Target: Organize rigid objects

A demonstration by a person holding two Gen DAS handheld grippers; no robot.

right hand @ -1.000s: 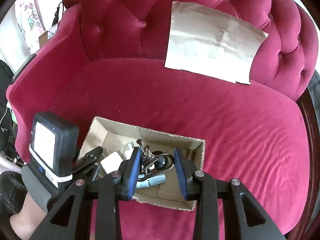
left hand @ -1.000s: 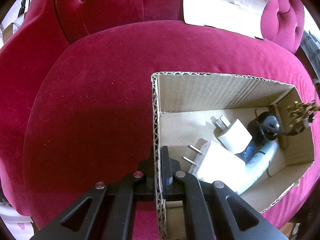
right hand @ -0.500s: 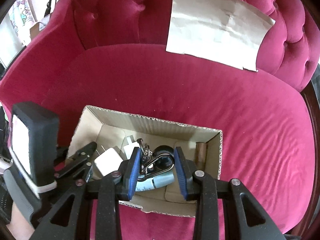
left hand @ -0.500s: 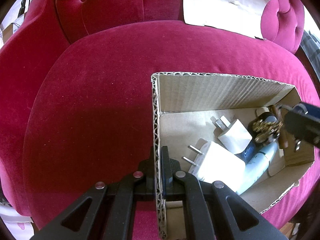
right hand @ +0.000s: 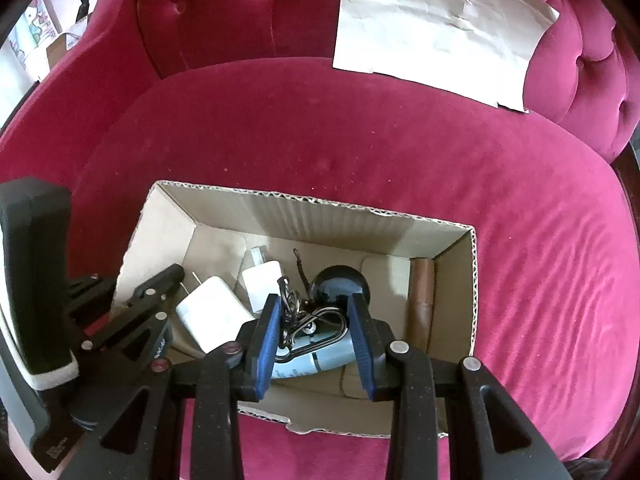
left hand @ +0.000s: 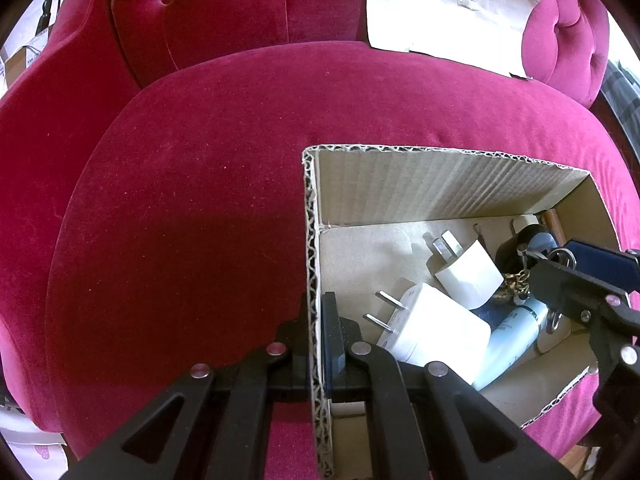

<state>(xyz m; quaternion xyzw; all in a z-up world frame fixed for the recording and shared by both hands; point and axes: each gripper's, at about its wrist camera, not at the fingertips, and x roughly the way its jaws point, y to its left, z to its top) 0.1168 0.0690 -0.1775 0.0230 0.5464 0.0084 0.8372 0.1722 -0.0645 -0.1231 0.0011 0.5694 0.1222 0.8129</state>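
An open cardboard box (left hand: pixel 440 150) (right hand: pixel 304 200) sits on the red velvet sofa seat. My left gripper (left hand: pixel 318 320) is shut on the box's left wall. My right gripper (right hand: pixel 316 308) (left hand: pixel 560 266) points down inside the box's right half, shut on a metal keychain (right hand: pixel 294 312) of carabiner, rings and chain (left hand: pixel 514 284). Beneath it lie a light blue tube (right hand: pixel 316 360) and a black round object (right hand: pixel 338 286). A large white charger (left hand: pixel 436 332) and a small white charger (left hand: pixel 468 272) lie in the middle of the box.
A brown cylinder (right hand: pixel 422 292) lies along the box's right wall. A creased sheet of paper (right hand: pixel 436 32) leans on the tufted backrest. Bare seat cushion (left hand: pixel 192 200) spreads left of and behind the box.
My right gripper has come down with the keychain, from above the box to inside it just over the tube. The left gripper and the box have kept still.
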